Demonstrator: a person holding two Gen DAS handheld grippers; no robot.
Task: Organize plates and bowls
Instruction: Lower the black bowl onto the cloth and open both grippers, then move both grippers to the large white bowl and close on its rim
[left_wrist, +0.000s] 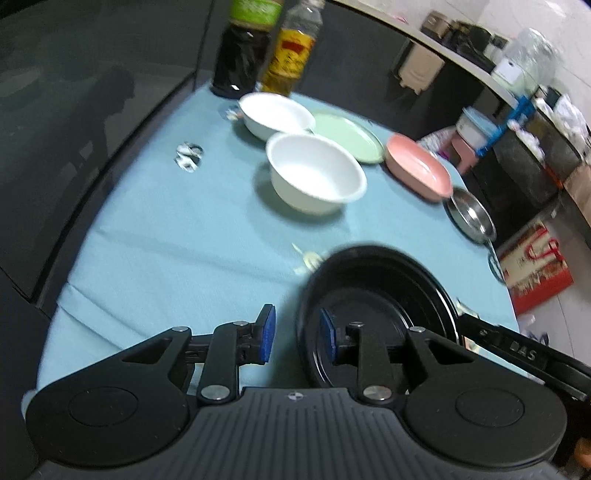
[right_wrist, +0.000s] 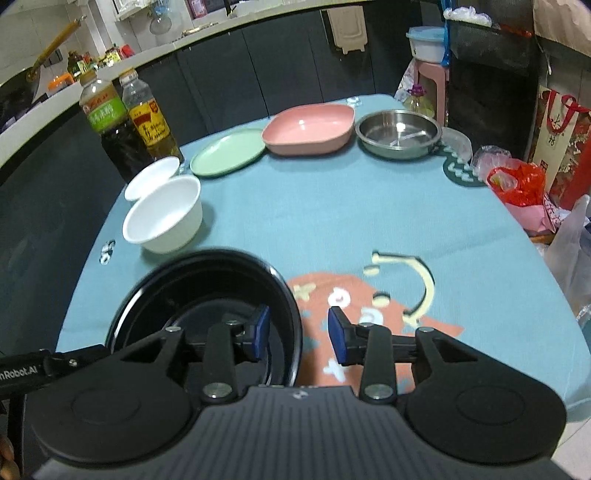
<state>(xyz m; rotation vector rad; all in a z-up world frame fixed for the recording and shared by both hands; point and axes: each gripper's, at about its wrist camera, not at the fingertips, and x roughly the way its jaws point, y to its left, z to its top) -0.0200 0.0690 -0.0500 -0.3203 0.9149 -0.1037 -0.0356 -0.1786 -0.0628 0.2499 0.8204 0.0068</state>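
Two grippers are seen over one black bowl (left_wrist: 376, 310) at the near end of a table covered in a blue cloth (left_wrist: 177, 236).

In the left wrist view, the left gripper (left_wrist: 297, 334) is angled down toward the table. Its jaws are parted, and the near-left rim of the black bowl is straddled by them: one blue pad (left_wrist: 267, 334) is outside the rim, the other inside. A gap is visible between each pad and the rim, so nothing is pinched. Farther off, two white bowls (left_wrist: 316, 171) are set close together, with a green plate (left_wrist: 349, 136), a pink dish (left_wrist: 419, 164) and a steel pan (left_wrist: 471, 218) ranged toward the right edge. Two bottles (left_wrist: 266, 48) are stood at the far end.

In the right wrist view, the right gripper (right_wrist: 299, 338) is likewise tilted downward. Its fingers are spread, the left pad (right_wrist: 260, 336) being inside the bowl's right rim and the other over the cloth's printed figure (right_wrist: 373, 314). No contact with the rim is seen. The bowl is blurred in both views, so whether it rests on the cloth cannot be told.
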